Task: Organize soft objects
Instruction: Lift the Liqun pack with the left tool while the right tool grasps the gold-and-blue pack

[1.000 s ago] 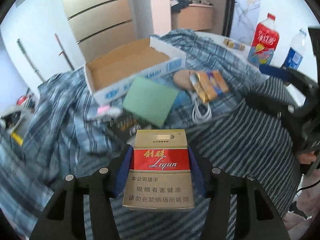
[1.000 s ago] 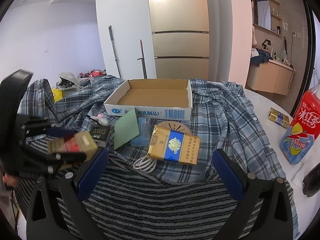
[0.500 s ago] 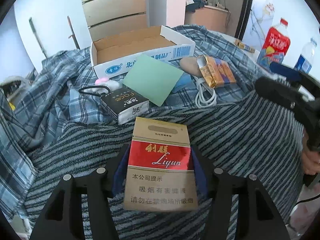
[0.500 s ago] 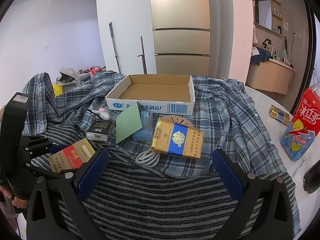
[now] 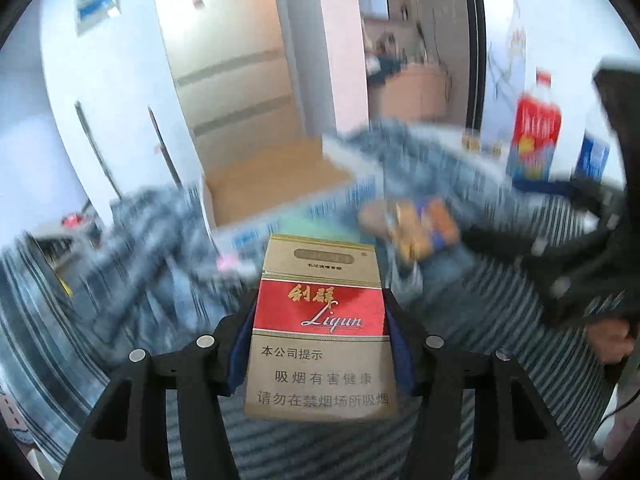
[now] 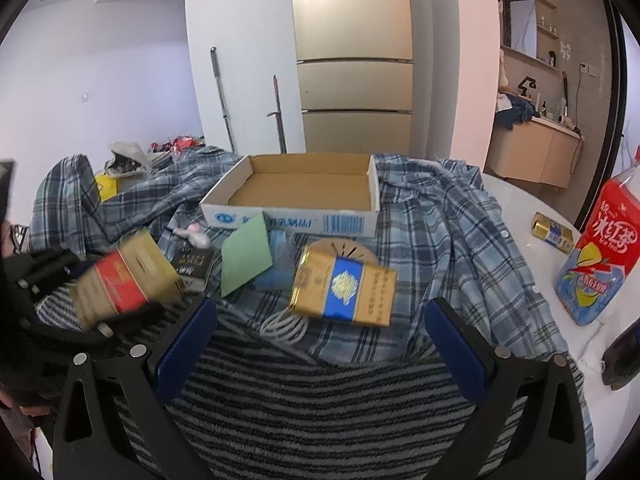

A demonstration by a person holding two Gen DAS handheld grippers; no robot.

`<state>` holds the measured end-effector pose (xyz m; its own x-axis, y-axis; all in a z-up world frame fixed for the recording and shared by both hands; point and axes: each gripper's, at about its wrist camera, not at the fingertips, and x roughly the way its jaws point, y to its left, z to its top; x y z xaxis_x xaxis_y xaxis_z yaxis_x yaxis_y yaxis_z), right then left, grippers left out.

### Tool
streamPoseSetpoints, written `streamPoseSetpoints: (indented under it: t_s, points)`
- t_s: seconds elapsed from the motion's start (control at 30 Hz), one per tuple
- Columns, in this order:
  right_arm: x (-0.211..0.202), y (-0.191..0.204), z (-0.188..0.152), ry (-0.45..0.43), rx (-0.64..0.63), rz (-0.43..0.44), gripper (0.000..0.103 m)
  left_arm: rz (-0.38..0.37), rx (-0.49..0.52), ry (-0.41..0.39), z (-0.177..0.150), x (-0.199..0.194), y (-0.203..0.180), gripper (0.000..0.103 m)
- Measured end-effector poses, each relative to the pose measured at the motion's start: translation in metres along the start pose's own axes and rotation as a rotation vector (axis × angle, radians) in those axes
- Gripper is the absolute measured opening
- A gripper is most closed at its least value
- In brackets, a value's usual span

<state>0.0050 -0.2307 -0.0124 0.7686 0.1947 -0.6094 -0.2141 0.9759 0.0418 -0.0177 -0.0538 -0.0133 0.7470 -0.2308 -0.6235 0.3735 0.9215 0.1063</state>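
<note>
Lifted higher than half a second ago, the red Liqun cigarette pack (image 5: pixel 320 332) now rides clear of the striped cloth (image 6: pixel 320 412), pinched between the left gripper's (image 5: pixel 320 344) blue pads and blurred by motion. From the right wrist view it sits at nine o'clock, with the cardboard box (image 6: pixel 296 188) at twelve o'clock holding nothing. The right gripper (image 6: pixel 320 344) is spread wide and carries nothing. A gold-and-blue cigarette pack (image 6: pixel 344 284), green card (image 6: pixel 246 258) and white cable (image 6: pixel 284 326) lie unsorted on the plaid shirt (image 6: pixel 452 248), so organizing has barely begun.

Home: fridge (image 6: pixel 354 76), kitchen counter (image 6: pixel 536 152)
</note>
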Motion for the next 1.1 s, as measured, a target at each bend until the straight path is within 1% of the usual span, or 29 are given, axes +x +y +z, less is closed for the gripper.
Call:
streamPoseSetpoints:
  t_s: [0.07,0.1,0.17,0.27,0.33,0.47,0.53,0.6,0.63,0.7,0.83,1.0,1.1]
  points:
    - [-0.002,-0.002,0.007,-0.012,0.005,-0.012,0.103,0.007,-0.022,-0.099,0.014,-0.012,0.006,0.059]
    - [-0.004,-0.003,0.01,-0.02,0.007,-0.021,0.103,0.01,-0.026,-0.122,0.019,-0.014,0.008,0.059]
    - [-0.008,-0.005,0.018,-0.038,0.01,-0.039,0.103,0.008,-0.035,-0.197,0.029,-0.021,0.013,0.059]
    - [-0.011,-0.007,0.028,-0.064,0.017,-0.069,0.103,0.045,-0.071,-0.308,0.036,-0.027,0.019,0.059]
    - [-0.011,-0.008,0.032,-0.071,0.025,-0.079,0.103,0.04,-0.091,-0.354,0.038,-0.026,0.025,0.059]
    - [-0.003,-0.009,0.037,-0.063,0.029,-0.094,0.103,0.072,-0.113,-0.409,0.032,-0.016,0.033,0.059]
    - [0.004,-0.008,0.039,-0.055,0.026,-0.109,0.103,0.085,-0.114,-0.397,0.026,-0.007,0.037,0.059]
    - [0.012,-0.006,0.038,-0.042,0.022,-0.124,0.103,0.118,-0.117,-0.373,0.018,0.006,0.04,0.059]
    - [0.016,-0.005,0.038,-0.033,0.02,-0.132,0.103,0.121,-0.119,-0.368,0.015,0.011,0.041,0.059]
    - [0.027,-0.003,0.036,-0.009,0.017,-0.144,0.103,0.12,-0.14,-0.336,0.013,0.018,0.046,0.059]
    - [0.046,0.005,0.029,0.048,-0.006,-0.137,0.103,0.127,-0.193,-0.344,0.01,0.017,0.058,0.059]
    - [0.066,0.011,0.023,0.104,0.001,-0.127,0.103,0.131,-0.241,-0.337,0.009,0.019,0.068,0.059]
    - [0.079,0.016,0.019,0.144,-0.009,-0.157,0.103,0.136,-0.259,-0.325,0.009,0.021,0.07,0.059]
